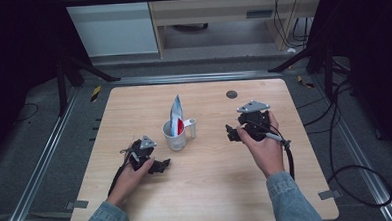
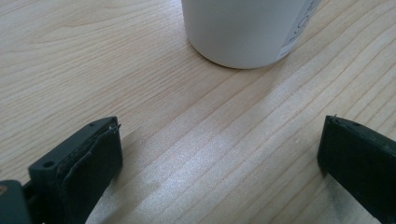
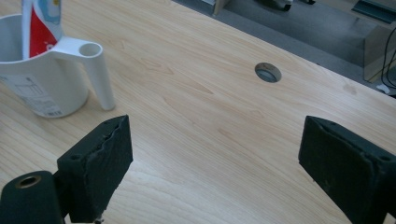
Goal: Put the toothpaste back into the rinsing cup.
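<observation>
A white cup (image 1: pixel 175 137) with a handle stands near the middle of the wooden table (image 1: pixel 207 190). A blue, white and red tube (image 1: pixel 176 115) stands upright in it. My left gripper (image 1: pixel 162 166) rests low on the table just left of and in front of the cup, open and holding nothing. Its view has the cup's base (image 2: pixel 247 32) close ahead between the wide-apart jaws. My right gripper (image 1: pixel 231 132) is to the right of the cup, open and holding nothing. The right gripper view has the cup (image 3: pixel 42 88), its handle (image 3: pixel 95 70) and the tube (image 3: pixel 42 25) at upper left.
A round grey hole (image 1: pixel 232 94) sits in the table top toward the far right; it also appears as the grey hole (image 3: pixel 268 72) in the right gripper view. Cables (image 1: pixel 336 149) trail on the floor to the right. Dark stand legs (image 1: pixel 77 70) flank the far corners.
</observation>
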`<state>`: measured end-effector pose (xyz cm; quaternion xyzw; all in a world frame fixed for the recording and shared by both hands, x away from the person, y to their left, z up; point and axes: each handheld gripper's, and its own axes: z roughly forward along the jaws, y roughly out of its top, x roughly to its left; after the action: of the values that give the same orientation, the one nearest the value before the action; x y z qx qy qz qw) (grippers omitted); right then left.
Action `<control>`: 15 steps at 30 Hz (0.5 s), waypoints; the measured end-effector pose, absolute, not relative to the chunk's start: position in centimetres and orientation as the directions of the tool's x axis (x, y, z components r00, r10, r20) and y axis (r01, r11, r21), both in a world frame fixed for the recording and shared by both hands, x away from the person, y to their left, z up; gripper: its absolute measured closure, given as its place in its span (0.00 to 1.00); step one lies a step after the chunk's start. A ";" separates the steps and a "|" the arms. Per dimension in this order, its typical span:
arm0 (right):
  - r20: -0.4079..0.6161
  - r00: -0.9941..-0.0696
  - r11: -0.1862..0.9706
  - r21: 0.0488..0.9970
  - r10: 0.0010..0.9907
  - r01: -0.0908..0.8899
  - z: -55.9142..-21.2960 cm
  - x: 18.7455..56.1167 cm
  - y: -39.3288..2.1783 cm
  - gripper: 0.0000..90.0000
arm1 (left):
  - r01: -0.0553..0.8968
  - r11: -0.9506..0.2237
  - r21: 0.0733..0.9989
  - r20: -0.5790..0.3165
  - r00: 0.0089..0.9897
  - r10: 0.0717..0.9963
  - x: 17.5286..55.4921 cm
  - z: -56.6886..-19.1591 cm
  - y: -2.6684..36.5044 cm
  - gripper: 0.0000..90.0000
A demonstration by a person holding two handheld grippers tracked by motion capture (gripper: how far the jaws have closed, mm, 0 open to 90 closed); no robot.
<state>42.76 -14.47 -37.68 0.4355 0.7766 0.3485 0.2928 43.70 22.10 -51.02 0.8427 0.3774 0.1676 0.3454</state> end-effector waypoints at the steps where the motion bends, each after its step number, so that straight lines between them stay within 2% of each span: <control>1: -0.154 -0.444 0.377 0.796 0.883 0.473 -37.7 42.6 -14.8 0.11 | 0.520 -0.477 0.709 0.022 0.659 0.752 43.7 -51.0 22.1 0.00; 15: -0.170 -0.403 0.366 0.797 0.899 0.481 -38.7 41.8 -17.9 0.16 | 0.520 -0.476 0.709 0.021 0.659 0.752 43.7 -51.0 22.1 0.00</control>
<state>41.84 -17.95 -38.68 0.4505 0.7662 0.3379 0.3094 43.67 22.10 -51.02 0.8427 0.3773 0.1675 0.3457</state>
